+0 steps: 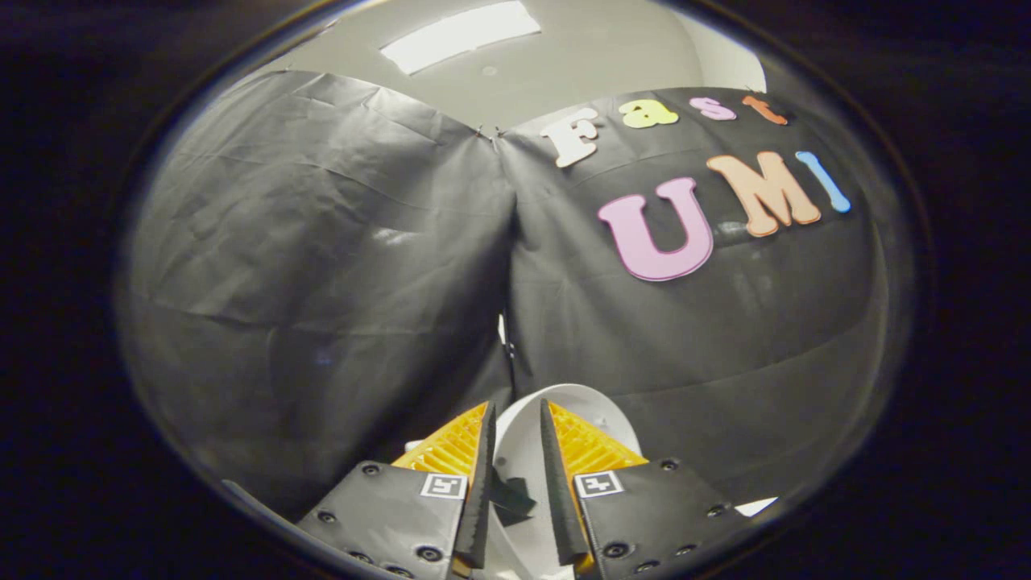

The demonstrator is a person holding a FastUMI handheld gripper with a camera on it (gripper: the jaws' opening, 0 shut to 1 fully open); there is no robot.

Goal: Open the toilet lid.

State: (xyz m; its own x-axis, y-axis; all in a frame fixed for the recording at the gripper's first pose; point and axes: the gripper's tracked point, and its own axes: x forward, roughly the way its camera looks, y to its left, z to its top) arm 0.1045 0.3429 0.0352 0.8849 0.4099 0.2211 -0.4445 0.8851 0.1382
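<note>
Toilet lid [523, 451] raised, edge-on between fingers, running straight ahead; gripper [515, 439] part open, straddling lid; contact unclear.

A staged recording booth, not a real bathroom. Walled with creased black cloth [322, 242] in two sheets meeting at a seam. Above the cloth, a plain pale ceiling [564, 72] with a flat rectangular light panel [459, 34]. A white toilet lid [519, 451] raised between the claw's [515, 419] parted fingers.
</note>
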